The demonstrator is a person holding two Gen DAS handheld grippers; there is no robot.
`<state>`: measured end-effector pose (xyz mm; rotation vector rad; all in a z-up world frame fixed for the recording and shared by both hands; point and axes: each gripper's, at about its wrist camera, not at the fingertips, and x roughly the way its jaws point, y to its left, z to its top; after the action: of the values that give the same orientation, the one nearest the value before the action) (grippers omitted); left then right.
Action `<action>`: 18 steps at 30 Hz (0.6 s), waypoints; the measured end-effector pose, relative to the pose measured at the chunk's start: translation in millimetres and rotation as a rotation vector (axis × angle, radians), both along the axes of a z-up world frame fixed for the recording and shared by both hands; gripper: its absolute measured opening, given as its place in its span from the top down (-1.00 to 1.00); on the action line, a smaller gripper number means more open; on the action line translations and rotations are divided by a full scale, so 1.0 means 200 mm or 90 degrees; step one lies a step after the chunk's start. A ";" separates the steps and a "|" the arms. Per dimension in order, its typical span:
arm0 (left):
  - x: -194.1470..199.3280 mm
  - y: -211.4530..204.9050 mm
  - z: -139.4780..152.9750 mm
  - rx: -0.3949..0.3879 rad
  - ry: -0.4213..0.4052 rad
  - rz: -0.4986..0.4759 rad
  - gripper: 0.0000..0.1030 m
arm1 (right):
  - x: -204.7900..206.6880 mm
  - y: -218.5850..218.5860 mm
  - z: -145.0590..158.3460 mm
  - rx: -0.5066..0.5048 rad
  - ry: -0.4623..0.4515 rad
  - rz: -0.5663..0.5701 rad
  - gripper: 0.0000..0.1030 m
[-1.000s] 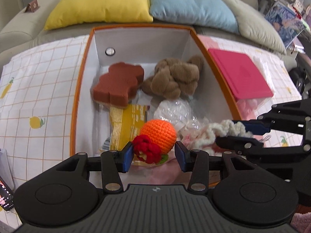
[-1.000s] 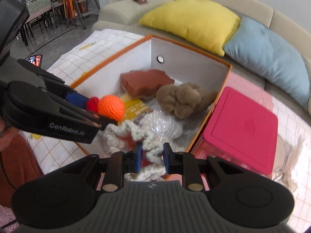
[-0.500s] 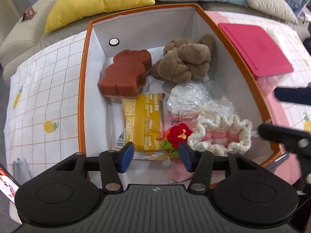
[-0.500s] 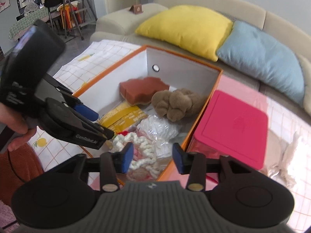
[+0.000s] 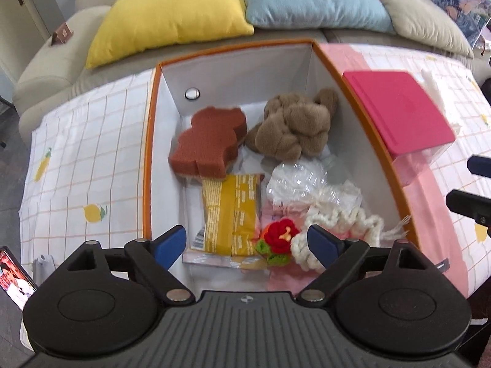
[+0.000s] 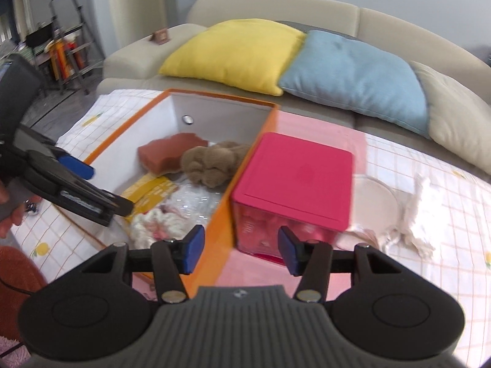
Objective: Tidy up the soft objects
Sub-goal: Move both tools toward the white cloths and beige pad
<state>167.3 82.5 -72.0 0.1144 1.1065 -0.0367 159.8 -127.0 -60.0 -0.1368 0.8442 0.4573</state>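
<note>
An orange box (image 5: pixel 147 159) with white walls holds a brown bear-shaped sponge (image 5: pixel 208 144), a brown plush (image 5: pixel 294 132), a yellow packet (image 5: pixel 230 214), a clear bag (image 5: pixel 294 181), a cream crochet piece (image 5: pixel 337 224) and a red crochet flower (image 5: pixel 277 236). My left gripper (image 5: pixel 247 239) hovers over the box's near end, its jaws opening wide. The flower lies below them, untouched. My right gripper (image 6: pixel 241 245) hangs above the box's right wall (image 6: pixel 227 214), jaws opening with nothing between them. The sponge (image 6: pixel 165 153) and plush (image 6: pixel 211 162) also show in the right wrist view.
A clear container with a pink lid (image 6: pixel 294 178) stands against the box's right side. Beyond it lie a white cloth (image 6: pixel 420 208) and a clear round dish (image 6: pixel 374 196). Yellow (image 6: pixel 236 52) and blue (image 6: pixel 353 73) pillows lean on the sofa. A phone (image 5: pixel 12 276) sits lower left.
The left gripper let go of the orange ball with the flower, which now lies in the box. The right gripper released the cream crochet piece and swung right toward the pink-lidded container.
</note>
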 end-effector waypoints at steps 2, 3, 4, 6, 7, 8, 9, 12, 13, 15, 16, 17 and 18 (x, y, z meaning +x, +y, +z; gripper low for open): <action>-0.01 0.00 0.03 -0.018 -0.017 0.001 -1.00 | -0.01 -0.04 0.00 0.004 0.000 -0.016 -0.09; -0.02 -0.01 0.05 -0.030 -0.030 -0.002 -1.00 | -0.02 -0.06 0.00 0.006 0.002 -0.022 -0.10; -0.03 -0.01 0.07 -0.043 -0.046 -0.006 -1.00 | -0.03 -0.08 0.00 0.007 0.003 -0.028 -0.10; -0.05 -0.01 0.10 -0.062 -0.066 0.002 -1.00 | -0.04 -0.11 -0.01 0.011 0.006 -0.038 -0.12; -0.06 -0.02 0.12 -0.070 -0.080 0.007 -1.00 | -0.05 -0.12 -0.01 0.013 0.006 -0.041 -0.13; -0.07 -0.03 0.14 -0.078 -0.098 0.009 -1.00 | -0.07 -0.14 -0.01 0.013 0.005 -0.045 -0.14; -0.09 -0.04 0.17 -0.085 -0.113 0.009 -1.00 | -0.08 -0.15 -0.01 0.013 0.003 -0.050 -0.15; -0.12 -0.08 0.23 -0.120 -0.157 -0.003 -1.00 | -0.11 -0.21 -0.02 0.016 -0.002 -0.069 -0.18; -0.13 -0.10 0.25 -0.137 -0.166 -0.007 -1.00 | -0.11 -0.23 -0.02 0.017 -0.002 -0.079 -0.18; -0.16 -0.15 0.28 -0.181 -0.192 -0.015 -1.00 | -0.12 -0.28 -0.03 0.022 -0.002 -0.101 -0.18; -0.16 -0.17 0.30 -0.200 -0.200 -0.023 -1.00 | -0.12 -0.31 -0.03 0.024 -0.002 -0.112 -0.18; -0.17 -0.21 0.30 -0.216 -0.208 -0.038 -1.00 | -0.12 -0.34 -0.03 0.027 -0.002 -0.124 -0.18; -0.17 -0.24 0.31 -0.225 -0.215 -0.052 -1.00 | -0.13 -0.38 -0.04 0.032 -0.003 -0.137 -0.18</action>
<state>133.6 33.7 -10.7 -0.1474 0.7438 -0.2761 134.5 -202.1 -67.5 0.0000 0.8315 0.2749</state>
